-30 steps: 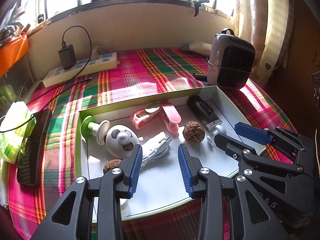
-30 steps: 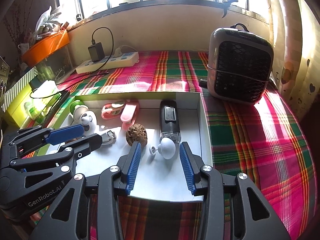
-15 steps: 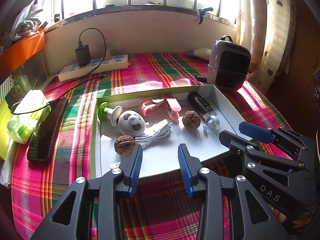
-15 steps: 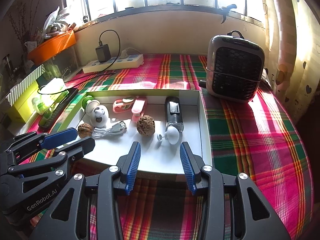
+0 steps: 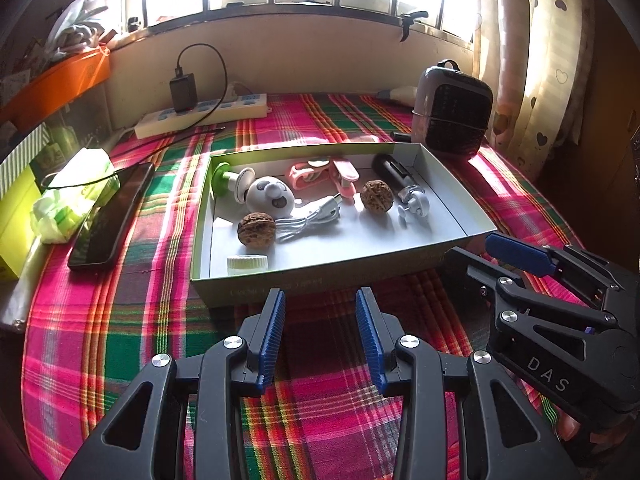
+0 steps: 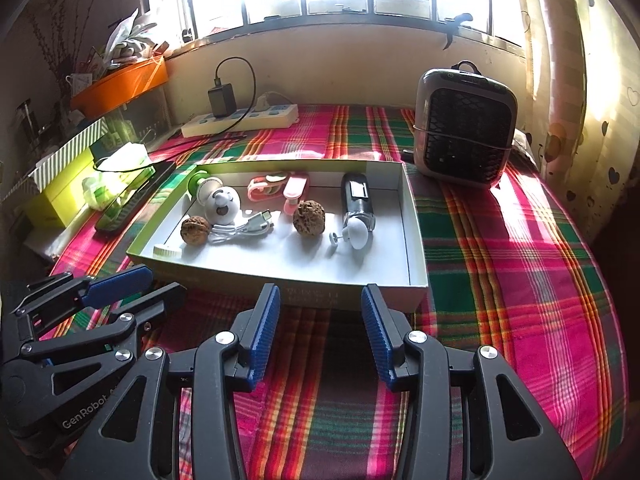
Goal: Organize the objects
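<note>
A shallow white cardboard tray with green outer walls (image 5: 456, 204) is seen on the pink-and-green plaid tablecloth (image 5: 132, 320), toward the table's far edge. Inside it, a white screw cap (image 5: 247, 263) lies in the near left corner, a brown walnut (image 5: 256, 228) just beyond it, and a coiled white cable (image 5: 308, 220) beside that nut. A second walnut (image 5: 377, 196) rests near the middle, a black cylindrical device (image 6: 357, 196) along the right wall, and a pink clip (image 5: 324, 174) by the far wall. The left gripper (image 5: 320, 340) is held over bare cloth short of the tray's near wall, jaws apart with nothing between them. The right gripper (image 6: 320, 334) is likewise held before the near wall, its jaws having just been opening, nothing gripped.
</note>
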A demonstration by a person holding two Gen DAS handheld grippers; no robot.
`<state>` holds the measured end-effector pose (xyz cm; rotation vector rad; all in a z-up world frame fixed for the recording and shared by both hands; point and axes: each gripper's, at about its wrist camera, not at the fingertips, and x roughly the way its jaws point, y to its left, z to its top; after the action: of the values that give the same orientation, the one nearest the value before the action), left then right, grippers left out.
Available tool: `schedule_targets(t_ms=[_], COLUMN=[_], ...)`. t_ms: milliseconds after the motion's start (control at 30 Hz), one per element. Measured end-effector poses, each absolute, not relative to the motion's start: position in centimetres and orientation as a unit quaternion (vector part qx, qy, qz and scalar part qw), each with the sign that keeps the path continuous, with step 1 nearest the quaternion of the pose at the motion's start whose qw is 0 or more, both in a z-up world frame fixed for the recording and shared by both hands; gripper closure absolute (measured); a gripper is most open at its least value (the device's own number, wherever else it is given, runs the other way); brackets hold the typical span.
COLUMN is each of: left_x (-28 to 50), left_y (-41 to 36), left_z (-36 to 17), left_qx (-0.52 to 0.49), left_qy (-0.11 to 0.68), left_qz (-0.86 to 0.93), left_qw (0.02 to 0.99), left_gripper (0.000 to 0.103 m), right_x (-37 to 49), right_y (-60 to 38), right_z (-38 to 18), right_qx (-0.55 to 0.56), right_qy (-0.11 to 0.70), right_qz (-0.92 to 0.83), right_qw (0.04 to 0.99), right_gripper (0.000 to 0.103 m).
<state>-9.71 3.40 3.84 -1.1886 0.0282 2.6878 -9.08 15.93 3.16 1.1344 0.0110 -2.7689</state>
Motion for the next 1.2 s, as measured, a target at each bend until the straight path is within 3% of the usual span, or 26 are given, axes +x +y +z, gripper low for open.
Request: schedule_targets(t_ms=[833,967,1200], left_x=[-6.1,-5.9,-5.9], left_y=[4.1,4.4,4.7], left_z=[0.9,0.7,0.7], left_qx=[-0.433,-0.427,-0.425], left_qy=[0.01,0.01,0.011], left_qz=[0.9,0.903,0.905], left_qw=[0.05,0.039,0.031], left_gripper=[0.068,0.068,0.066], right_x=[-5.5,-5.3,-5.3], right_y=[16.2,16.6,17.0], right_z=[0.2,-0.1,-0.2], right_qx=[0.425,0.43,0.432], right_qy=[0.026,0.023,0.023], right_qz=[-0.902,-0.9,-0.9], right_qw=[0.072,0.069,0.056], right_gripper=[0.058,0.051,0.048])
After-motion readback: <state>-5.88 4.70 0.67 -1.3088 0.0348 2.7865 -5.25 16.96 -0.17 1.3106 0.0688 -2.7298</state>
